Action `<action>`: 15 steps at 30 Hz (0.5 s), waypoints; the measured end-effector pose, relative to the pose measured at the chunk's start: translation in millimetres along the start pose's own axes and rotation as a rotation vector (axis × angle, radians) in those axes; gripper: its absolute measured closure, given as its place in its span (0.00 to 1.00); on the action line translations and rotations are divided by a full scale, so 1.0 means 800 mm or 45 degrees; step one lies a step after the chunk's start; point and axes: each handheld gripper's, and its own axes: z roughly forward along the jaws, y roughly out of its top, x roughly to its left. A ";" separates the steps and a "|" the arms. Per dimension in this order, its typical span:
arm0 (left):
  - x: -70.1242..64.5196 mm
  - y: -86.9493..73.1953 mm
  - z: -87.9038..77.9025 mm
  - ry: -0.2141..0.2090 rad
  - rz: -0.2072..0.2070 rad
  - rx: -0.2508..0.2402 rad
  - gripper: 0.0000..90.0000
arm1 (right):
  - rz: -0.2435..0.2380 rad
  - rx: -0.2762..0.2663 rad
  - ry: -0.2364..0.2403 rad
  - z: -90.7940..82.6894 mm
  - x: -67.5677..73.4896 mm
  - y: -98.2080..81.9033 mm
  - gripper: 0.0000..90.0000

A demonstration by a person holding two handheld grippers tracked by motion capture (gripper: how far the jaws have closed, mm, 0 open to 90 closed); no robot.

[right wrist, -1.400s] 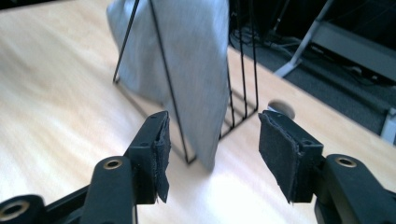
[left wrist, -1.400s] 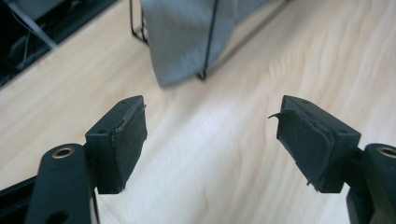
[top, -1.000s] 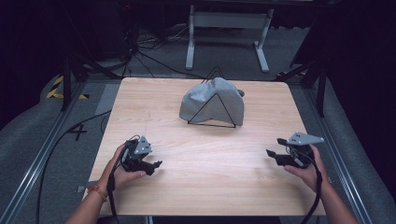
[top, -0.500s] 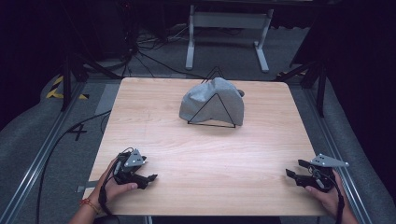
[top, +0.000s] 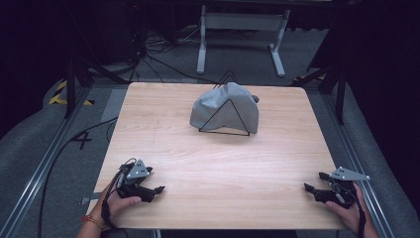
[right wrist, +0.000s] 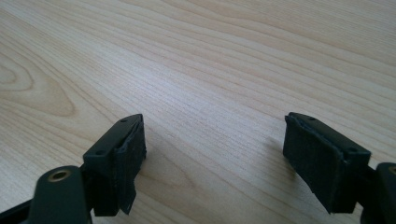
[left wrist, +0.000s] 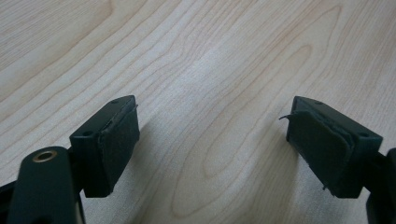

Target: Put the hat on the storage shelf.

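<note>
The crumpled grey cloth (top: 225,108), draped over a thin black wire triangle stand (top: 224,121) at the wooden table's (top: 208,168) far middle, looks light, limp, best pinched at an edge; both the left gripper (top: 159,189) and the right gripper (top: 313,181), near the front edge, gape empty, the right's jaws having just widened.

Dark room, grey carpet floor (top: 29,163), white stand (top: 240,29) behind.

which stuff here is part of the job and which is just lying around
Part of the job:
- grey cloth draped over a black wire triangle stand, far middle of the table
- left gripper, open, nothing between its jaws
- right gripper, open, nothing between its jaws

Just lying about:
- white metal frame on the floor
- floor cables
</note>
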 end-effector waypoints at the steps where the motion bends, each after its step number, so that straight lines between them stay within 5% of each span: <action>1: 0.000 0.000 0.000 -0.004 -0.004 0.003 0.19 | -0.001 0.004 0.001 0.000 0.000 0.000 0.24; 15: 0.000 -0.001 0.000 0.006 -0.014 -0.004 0.19 | 0.014 0.003 -0.005 0.001 0.001 0.001 0.22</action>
